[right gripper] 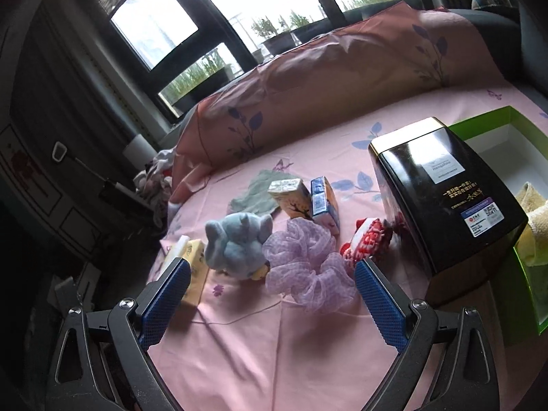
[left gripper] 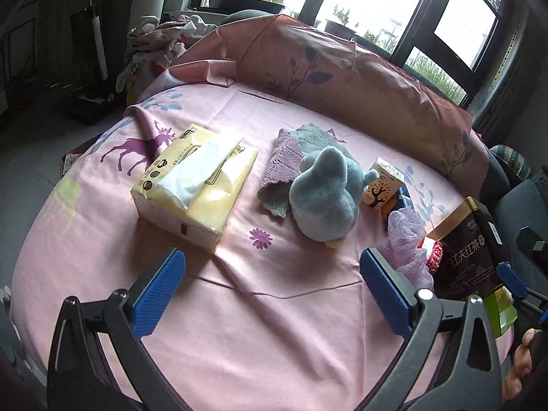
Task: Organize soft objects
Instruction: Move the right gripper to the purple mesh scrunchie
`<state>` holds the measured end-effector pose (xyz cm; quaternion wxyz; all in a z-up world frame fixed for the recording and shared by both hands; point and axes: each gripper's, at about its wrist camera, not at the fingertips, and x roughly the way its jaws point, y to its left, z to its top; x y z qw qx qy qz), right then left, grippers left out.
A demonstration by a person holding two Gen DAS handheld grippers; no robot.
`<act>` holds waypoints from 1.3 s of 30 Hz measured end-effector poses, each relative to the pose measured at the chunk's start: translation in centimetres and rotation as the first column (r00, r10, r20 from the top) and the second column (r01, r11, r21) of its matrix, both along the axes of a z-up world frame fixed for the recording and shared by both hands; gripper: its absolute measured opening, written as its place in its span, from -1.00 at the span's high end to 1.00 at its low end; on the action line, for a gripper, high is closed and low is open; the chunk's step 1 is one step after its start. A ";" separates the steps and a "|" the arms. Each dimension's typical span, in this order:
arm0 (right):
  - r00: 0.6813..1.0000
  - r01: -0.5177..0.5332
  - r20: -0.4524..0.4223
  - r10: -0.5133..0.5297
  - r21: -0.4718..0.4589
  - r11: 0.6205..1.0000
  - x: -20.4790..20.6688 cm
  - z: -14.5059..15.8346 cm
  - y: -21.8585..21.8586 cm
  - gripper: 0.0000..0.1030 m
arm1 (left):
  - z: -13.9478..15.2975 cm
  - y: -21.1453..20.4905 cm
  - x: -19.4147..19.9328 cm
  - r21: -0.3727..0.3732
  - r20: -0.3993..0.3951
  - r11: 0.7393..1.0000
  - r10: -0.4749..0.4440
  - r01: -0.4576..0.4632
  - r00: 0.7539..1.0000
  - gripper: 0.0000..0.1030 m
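A grey-blue plush elephant (left gripper: 325, 193) lies mid-table on a folded purple and green cloth (left gripper: 286, 157). It also shows in the right wrist view (right gripper: 236, 239), with the cloth (right gripper: 257, 193) behind it. A purple mesh scrunchie (left gripper: 406, 250) (right gripper: 304, 263) lies to its right, beside a red and white soft toy (left gripper: 433, 251) (right gripper: 366, 238). A yellow tissue pack (left gripper: 195, 185) (right gripper: 191, 274) lies left. My left gripper (left gripper: 272, 289) is open and empty above the pink tablecloth. My right gripper (right gripper: 272, 299) is open and empty, just in front of the scrunchie.
A black tea tin (left gripper: 469, 250) (right gripper: 441, 198) stands at the right. A green box (right gripper: 513, 157) behind it holds a yellow cloth (right gripper: 534, 219). Two small cartons (right gripper: 291, 198) (right gripper: 323, 202) stand behind the scrunchie. A pink pillow (left gripper: 342, 72) lines the far edge.
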<state>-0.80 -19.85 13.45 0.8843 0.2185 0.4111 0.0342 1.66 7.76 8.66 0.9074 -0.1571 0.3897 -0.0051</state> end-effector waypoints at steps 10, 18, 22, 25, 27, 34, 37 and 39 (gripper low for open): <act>0.994 0.022 -0.103 -0.035 -0.126 0.992 3.1 -5.4 3.2 -0.60 | -0.5 -0.6 0.1 0.092 -0.003 0.996 -0.004 0.004 1.000 -0.97; 0.988 -0.020 -0.152 -0.019 -0.252 0.968 4.5 -9.3 4.2 0.25 | -0.2 0.0 -0.1 0.123 0.018 0.992 0.011 -0.013 1.000 -0.97; 0.991 -0.041 -0.135 -0.005 -0.337 0.940 4.2 -9.6 5.3 0.57 | -0.3 0.5 0.0 0.105 0.005 0.994 0.028 -0.028 1.000 -0.97; 0.987 -0.089 -0.158 0.041 -0.310 0.947 4.0 -9.4 5.7 0.71 | -0.3 0.9 0.0 0.100 0.004 0.994 0.046 -0.046 0.999 -0.97; 0.978 -0.153 -0.176 0.111 -0.246 0.957 3.6 -9.3 6.1 0.73 | -0.4 1.1 0.0 0.083 -0.004 0.996 0.040 -0.039 0.999 -0.98; 0.886 -0.411 -0.285 0.367 -0.113 0.904 1.8 -9.5 10.1 0.73 | -0.8 1.7 0.3 0.005 -0.041 1.000 0.025 -0.025 0.999 -0.97; 0.837 -0.504 -0.277 0.472 -0.054 0.862 1.1 -8.8 11.5 0.73 | -0.9 1.8 0.3 0.006 -0.048 1.000 0.017 -0.016 0.999 -0.98; 0.832 -0.519 -0.272 0.485 -0.071 0.852 0.7 -8.3 11.8 0.73 | -1.0 1.9 0.4 0.006 -0.055 1.000 0.023 -0.023 0.998 -0.98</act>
